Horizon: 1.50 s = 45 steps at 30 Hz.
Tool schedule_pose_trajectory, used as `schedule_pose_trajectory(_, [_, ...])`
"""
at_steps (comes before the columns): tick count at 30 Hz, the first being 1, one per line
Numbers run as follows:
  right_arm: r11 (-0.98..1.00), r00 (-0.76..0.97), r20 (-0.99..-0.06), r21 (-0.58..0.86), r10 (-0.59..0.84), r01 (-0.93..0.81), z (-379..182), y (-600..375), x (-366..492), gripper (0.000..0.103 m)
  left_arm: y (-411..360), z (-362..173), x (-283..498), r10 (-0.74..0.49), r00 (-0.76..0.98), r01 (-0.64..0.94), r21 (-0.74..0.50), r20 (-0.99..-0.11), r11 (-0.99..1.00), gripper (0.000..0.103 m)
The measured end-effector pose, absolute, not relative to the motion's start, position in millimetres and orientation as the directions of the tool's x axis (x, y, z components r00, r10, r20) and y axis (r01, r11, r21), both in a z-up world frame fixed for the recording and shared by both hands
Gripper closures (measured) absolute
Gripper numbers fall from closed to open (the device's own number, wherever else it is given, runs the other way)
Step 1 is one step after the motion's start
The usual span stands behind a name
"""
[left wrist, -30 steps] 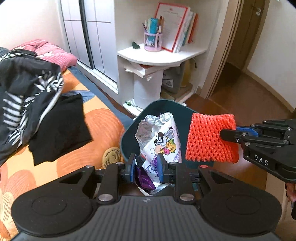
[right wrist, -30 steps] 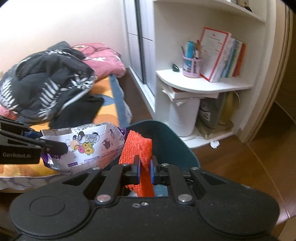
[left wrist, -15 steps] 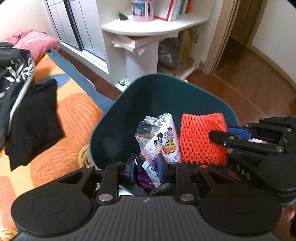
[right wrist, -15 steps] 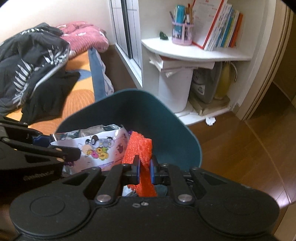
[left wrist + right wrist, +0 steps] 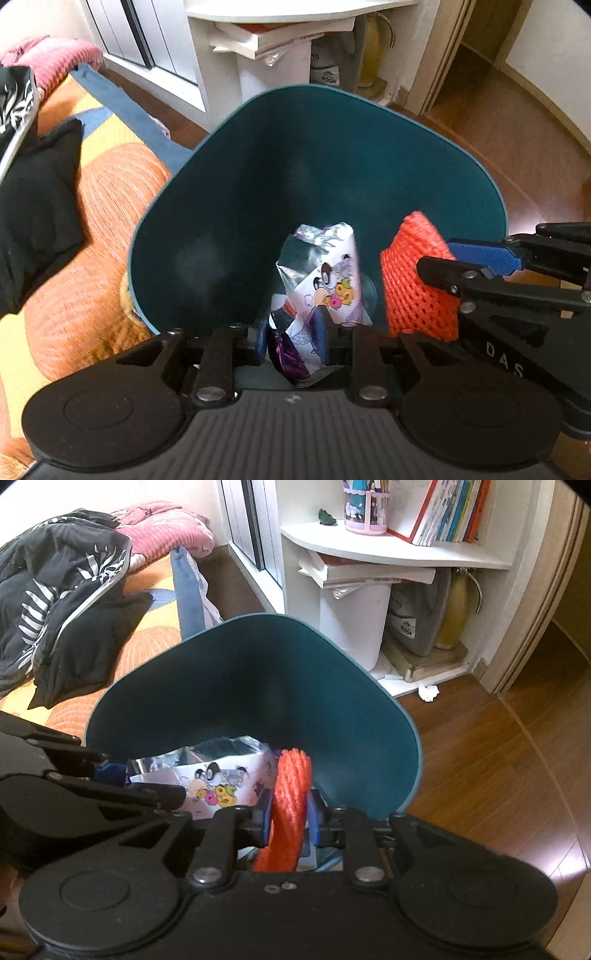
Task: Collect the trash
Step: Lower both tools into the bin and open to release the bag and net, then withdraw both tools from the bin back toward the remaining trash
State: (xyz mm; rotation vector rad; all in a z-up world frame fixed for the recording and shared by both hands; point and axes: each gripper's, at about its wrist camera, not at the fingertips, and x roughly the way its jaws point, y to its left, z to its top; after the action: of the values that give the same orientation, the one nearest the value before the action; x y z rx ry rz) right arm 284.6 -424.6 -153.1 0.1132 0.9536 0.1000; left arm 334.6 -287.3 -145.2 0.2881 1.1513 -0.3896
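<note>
While the left wrist view looks down, a glossy wooden floor [image 5: 517, 147] fills the two o'clock side and an orange ribbed bedspread [image 5: 92, 240] runs along nine o'clock with black clothing [image 5: 37, 206] on it. Dead centre, a smooth teal bin [image 5: 258, 166] with rounded walls opens wide. The left gripper [image 5: 291, 334] pinches a crinkled foil snack wrapper [image 5: 325, 280], cartoon-printed, hanging inside the bin's mouth. At three o'clock the right gripper [image 5: 439, 258] clamps an orange foam net [image 5: 413, 284], mesh-textured, also over the bin; "DAS" reads on its black body.

Over to the right wrist view: same floor [image 5: 498, 775] at three o'clock, a white corner shelf [image 5: 388, 550] at twelve with upright books [image 5: 450, 509] and a pink pen cup [image 5: 365, 509]. A crumpled white paper scrap [image 5: 428, 692] lies on the floor by the shelf base. Pink blanket [image 5: 166, 535] and a black leaf-print garment [image 5: 55, 579] sit at ten o'clock. The right gripper [image 5: 288, 816] is closed onto the orange net [image 5: 291, 786], edge-on, inside the teal bin [image 5: 258, 672], with the wrapper [image 5: 218, 782] just beside it at nine o'clock.
</note>
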Motion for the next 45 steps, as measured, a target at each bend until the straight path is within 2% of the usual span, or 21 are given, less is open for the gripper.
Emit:
schedule_pose_trajectory(1, [0.989, 0.575, -0.807, 0.143, 0.137, -0.035, -153, -425, 284, 0.079, -287, -146, 335, -0.15, 0.349, 0.438, 0.019, -0.925, 0.899, 0.075])
schedule_pose_trajectory(3, [0.989, 0.574, -0.807, 0.148, 0.139, -0.032, -152, -426, 282, 0.077, -286, -147, 335, -0.15, 0.348, 0.428, 0.015, -0.925, 0.904, 0.063])
schedule_pose_trajectory(5, [0.987, 0.574, -0.806, 0.154, 0.145, -0.032, -151, -426, 281, 0.076, -283, -144, 333, -0.167, 0.352, 0.425, -0.001, -0.921, 0.905, 0.055])
schedule_pose_trajectory(6, [0.987, 0.575, -0.805, 0.157, 0.146, -0.03, -150, -426, 280, 0.075, -282, -143, 331, -0.174, 0.358, 0.426, -0.005, -0.918, 0.905, 0.053])
schedule_pose_trajectory(19, [0.979, 0.628, -0.753, 0.188, 0.197, -0.081, -107, -418, 247, 0.072, -257, -98, 301, -0.228, 0.422, 0.409, -0.041, -0.878, 0.911, 0.051])
schedule_pose_trajectory(36, [0.949, 0.694, -0.648, 0.189, 0.313, -0.252, -31, -359, 190, 0.063, -171, -20, 229, -0.276, 0.528, 0.338, -0.099, -0.803, 0.936, 0.051])
schedule_pose_trajectory(37, [0.946, 0.694, -0.644, 0.186, 0.321, -0.264, -28, -354, 187, 0.063, -164, -17, 223, -0.278, 0.533, 0.335, -0.102, -0.799, 0.937, 0.05])
schedule_pose_trajectory(39, [0.938, 0.692, -0.637, 0.179, 0.339, -0.296, -21, -342, 180, 0.062, -150, -11, 213, -0.273, 0.547, 0.32, -0.103, -0.792, 0.942, 0.041])
schedule_pose_trajectory(45, [0.909, 0.668, -0.628, 0.174, 0.399, -0.378, -10, -303, 164, 0.06, -109, 1, 184, -0.256, 0.571, 0.289, -0.1, -0.78, 0.952, 0.039])
